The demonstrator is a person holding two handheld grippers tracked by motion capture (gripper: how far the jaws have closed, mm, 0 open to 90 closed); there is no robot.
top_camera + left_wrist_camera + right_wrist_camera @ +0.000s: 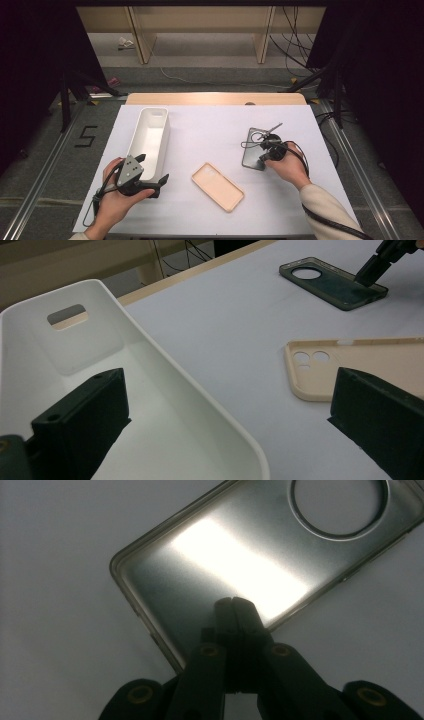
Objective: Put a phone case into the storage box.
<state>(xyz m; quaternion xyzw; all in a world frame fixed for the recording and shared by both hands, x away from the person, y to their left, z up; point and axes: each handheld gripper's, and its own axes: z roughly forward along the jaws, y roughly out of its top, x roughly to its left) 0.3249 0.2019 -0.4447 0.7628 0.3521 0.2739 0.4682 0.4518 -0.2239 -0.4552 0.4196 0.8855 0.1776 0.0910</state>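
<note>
Jaws, right gripper (234, 602): pressed together on nothing, tips over the near end of the dark phone case (260, 555) lying flat on the bench (210, 130). Jaws, left gripper (150, 181): spread, straddling the white bin's (165, 375) wall; beige case (218, 186) between them. Risk as I judge it: my closed tips may skid the dark case instead of lifting it.
</note>
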